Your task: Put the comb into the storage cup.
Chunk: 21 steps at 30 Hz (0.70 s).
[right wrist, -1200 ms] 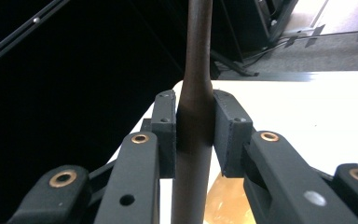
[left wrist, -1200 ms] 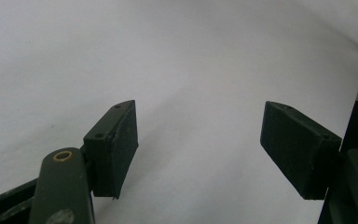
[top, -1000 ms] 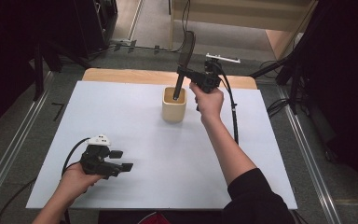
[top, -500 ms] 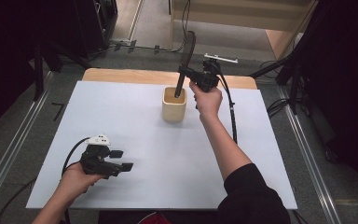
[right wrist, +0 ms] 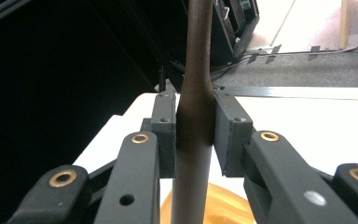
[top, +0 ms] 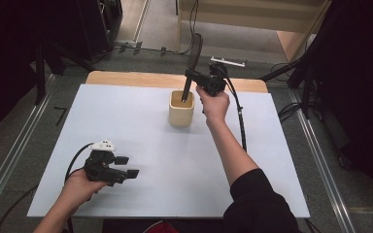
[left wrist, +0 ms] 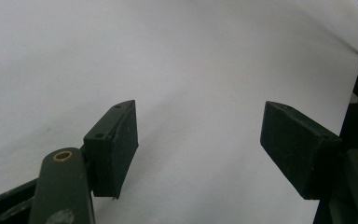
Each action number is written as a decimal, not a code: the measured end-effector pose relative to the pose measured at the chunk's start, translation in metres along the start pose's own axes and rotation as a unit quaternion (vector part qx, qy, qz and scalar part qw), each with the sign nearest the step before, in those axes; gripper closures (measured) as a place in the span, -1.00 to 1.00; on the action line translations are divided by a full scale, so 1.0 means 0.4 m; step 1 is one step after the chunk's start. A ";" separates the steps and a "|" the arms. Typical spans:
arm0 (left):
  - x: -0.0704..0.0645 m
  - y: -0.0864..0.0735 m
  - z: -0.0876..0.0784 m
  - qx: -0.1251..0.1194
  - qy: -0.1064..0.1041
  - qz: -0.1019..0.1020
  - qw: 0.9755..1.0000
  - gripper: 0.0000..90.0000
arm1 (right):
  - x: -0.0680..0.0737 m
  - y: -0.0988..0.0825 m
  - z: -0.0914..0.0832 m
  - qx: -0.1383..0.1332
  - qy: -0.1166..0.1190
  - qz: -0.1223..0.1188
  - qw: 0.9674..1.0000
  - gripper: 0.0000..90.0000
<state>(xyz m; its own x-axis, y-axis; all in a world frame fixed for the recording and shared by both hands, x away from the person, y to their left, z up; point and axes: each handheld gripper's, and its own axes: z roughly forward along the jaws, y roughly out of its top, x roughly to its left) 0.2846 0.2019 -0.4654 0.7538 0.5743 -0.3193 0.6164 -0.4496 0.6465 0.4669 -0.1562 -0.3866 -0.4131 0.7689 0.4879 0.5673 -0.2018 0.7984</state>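
Along the left edge of the high view a metal rail (top: 9, 160) runs over grey floor (top: 63, 99) beside the white worktop (top: 126, 121), and black equipment (top: 92, 24) stands in the upper left. Low at the left, the left gripper (top: 126, 166) hovers just above the bare white sheet, jaws spread with nothing between them. At upper centre a pale wooden cup (top: 181, 109) stands on the worktop, near the strip of bare wood (top: 136, 78) at its far edge. A dark long-handled utensil (top: 194, 60) rises from the cup, its lower end inside. Right of it, the right gripper (top: 188, 73) pinches the handle between its pads. Farther right lie cables (top: 291, 109) and another rail (top: 330, 179).
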 end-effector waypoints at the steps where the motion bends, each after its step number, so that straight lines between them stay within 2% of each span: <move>1: 0.000 0.000 0.000 0.000 0.001 0.000 1.000 -0.36 | -0.002 -0.001 0.002 0.001 0.001 0.000 1.000 0.56; 4: 0.000 0.000 0.000 0.000 0.000 0.000 1.000 -0.36 | -0.004 -0.005 0.009 0.006 0.002 0.001 1.000 0.56; 9: 0.001 0.000 0.000 0.000 -0.001 -0.001 1.000 -0.36 | 0.000 -0.011 0.017 0.006 -0.002 -0.012 1.000 0.56; 21: 0.001 0.000 0.000 0.001 -0.002 -0.001 1.000 -0.36 | 0.000 -0.026 0.026 0.009 -0.004 -0.018 1.000 0.56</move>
<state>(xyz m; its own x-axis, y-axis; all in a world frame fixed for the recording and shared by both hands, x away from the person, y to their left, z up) 0.2849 0.2021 -0.4655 0.7532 0.5727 -0.3236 0.6187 -0.4498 0.6441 0.4686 -0.1477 -0.3985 -0.4269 0.7808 0.4562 0.5656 -0.1630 0.8084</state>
